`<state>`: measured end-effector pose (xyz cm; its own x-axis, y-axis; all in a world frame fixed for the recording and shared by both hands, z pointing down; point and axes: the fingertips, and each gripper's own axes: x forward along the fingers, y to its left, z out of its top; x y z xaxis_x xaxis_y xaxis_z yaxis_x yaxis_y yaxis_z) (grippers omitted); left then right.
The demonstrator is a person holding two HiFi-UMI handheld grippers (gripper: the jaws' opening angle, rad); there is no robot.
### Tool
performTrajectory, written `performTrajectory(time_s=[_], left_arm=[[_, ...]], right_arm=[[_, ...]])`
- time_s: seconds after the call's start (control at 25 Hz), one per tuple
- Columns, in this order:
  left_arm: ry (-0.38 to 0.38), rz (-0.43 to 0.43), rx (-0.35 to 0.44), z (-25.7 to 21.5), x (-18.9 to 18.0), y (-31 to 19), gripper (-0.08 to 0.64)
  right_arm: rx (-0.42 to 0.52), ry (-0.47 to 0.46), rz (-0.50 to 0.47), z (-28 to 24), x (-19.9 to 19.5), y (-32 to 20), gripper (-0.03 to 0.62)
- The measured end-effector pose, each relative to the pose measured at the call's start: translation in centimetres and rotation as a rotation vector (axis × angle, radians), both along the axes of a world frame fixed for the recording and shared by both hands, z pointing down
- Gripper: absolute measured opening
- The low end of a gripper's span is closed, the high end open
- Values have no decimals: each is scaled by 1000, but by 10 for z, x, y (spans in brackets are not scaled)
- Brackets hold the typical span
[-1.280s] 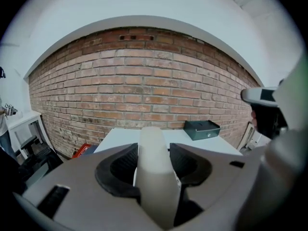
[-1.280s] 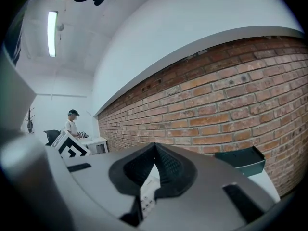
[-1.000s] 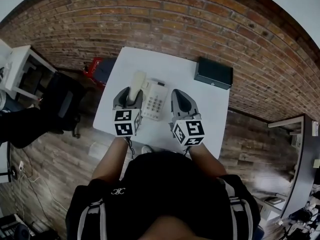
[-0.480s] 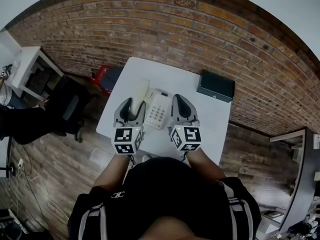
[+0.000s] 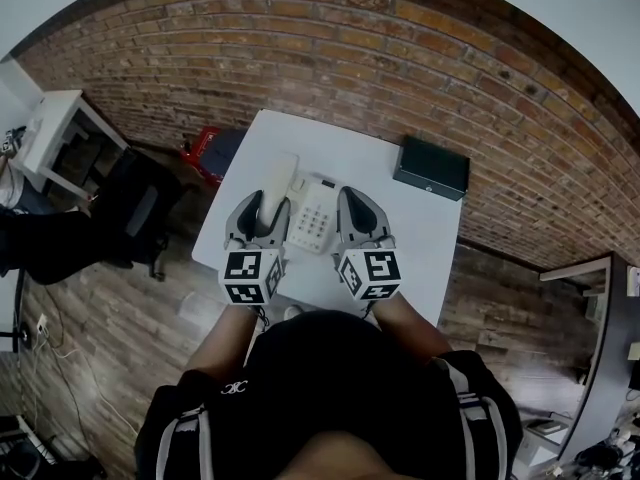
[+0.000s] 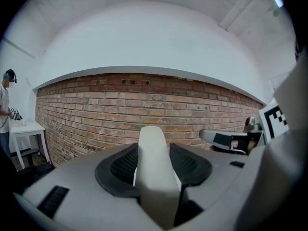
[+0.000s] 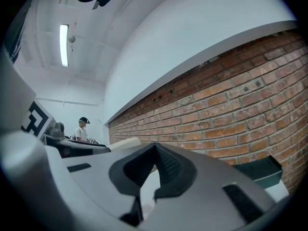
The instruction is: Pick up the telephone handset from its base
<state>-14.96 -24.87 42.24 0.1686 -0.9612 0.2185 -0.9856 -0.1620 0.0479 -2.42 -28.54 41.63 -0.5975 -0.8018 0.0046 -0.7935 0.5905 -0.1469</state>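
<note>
The left gripper (image 5: 262, 206) is held out over the telephone base's (image 5: 312, 216) left edge. Its jaws stand wide, clamped on the sides of the telephone handset (image 5: 277, 175). The handset is cream, smooth and long, and its far end reaches past the jaws toward the brick wall. I cannot tell whether it hangs clear of the cradle. Right of the base's keypad, the right gripper (image 5: 351, 195) points level with its jaw tips together on nothing. Far right of the base, a black box (image 5: 431, 168) sits closed on the white table (image 5: 405, 238), its contents hidden.
</note>
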Motion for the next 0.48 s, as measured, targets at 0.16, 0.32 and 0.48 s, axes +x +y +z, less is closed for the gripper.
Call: performTrajectory(time_s=[0.16,0.32,0.48], left_arm=[[1,2,-1,-1,0,-1,205],[8,12,-4,-1,0,-3,206],[24,12,-20,3,-3,-5,205]], right_arm=[[4,8,2,1,-1,1,-3],[4,15,5,2,0,0,-3],[6,20,2,3,-1,-1,-3]])
